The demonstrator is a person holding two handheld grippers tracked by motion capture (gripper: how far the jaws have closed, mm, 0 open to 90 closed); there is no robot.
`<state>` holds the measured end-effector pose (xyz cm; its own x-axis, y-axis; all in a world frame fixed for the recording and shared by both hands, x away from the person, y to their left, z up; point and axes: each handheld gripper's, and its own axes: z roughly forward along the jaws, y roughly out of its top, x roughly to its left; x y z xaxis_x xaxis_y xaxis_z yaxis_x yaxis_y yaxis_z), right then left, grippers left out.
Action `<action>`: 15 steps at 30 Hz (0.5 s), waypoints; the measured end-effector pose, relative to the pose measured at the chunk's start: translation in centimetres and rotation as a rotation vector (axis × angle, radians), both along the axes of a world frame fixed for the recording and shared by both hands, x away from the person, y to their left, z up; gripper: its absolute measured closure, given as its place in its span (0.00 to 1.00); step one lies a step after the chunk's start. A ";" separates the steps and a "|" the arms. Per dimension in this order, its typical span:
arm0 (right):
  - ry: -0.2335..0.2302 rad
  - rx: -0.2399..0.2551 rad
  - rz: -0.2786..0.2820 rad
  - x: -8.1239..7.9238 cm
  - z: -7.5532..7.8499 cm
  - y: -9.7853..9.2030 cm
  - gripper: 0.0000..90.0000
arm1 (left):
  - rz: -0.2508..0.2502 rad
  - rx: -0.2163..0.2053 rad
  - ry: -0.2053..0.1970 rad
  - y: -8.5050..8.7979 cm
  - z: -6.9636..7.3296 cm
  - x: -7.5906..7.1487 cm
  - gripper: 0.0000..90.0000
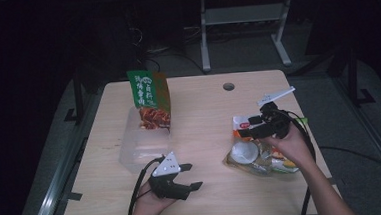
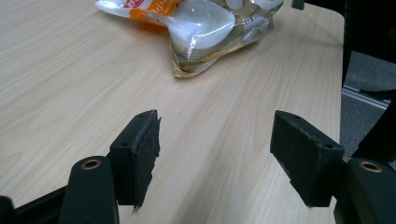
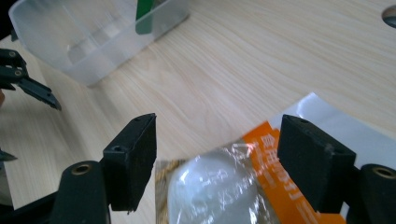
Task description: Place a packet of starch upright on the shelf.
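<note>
High view, right tool gaping above snack bag, left tool gaping, empty.

This looks like a lab or an office-style test room rather than a home. A light wood-laminate desk with rounded corners and a round cable hole stands on grey carpet. Behind it the white metal legs of a second desk rise from the floor, with loose cables lying in the dark beside them. Dark metal rails run along the floor at both sides of the desk. The surroundings are unlit, so only the desk is bright, like a staged recording station.
</note>
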<state>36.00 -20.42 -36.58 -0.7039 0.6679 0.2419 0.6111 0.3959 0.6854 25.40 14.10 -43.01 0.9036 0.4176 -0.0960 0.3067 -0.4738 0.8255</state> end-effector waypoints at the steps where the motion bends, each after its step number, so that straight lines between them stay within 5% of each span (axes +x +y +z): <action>1: 0.004 -0.007 -0.005 -0.2 0.0 -0.2 0.31 | -0.001 0.002 -0.003 0.0 0.0 0.0 0.36; 15: 0.019 -0.060 -0.085 -1.9 -0.8 -3.8 0.32 | 0.000 0.004 -0.004 -0.1 0.1 0.0 0.36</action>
<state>34.10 -24.21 -37.34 -0.6401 0.7385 0.2119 0.6566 0.3827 0.6499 25.42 13.98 -42.92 0.9041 0.4176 -0.0906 0.3030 -0.4770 0.8250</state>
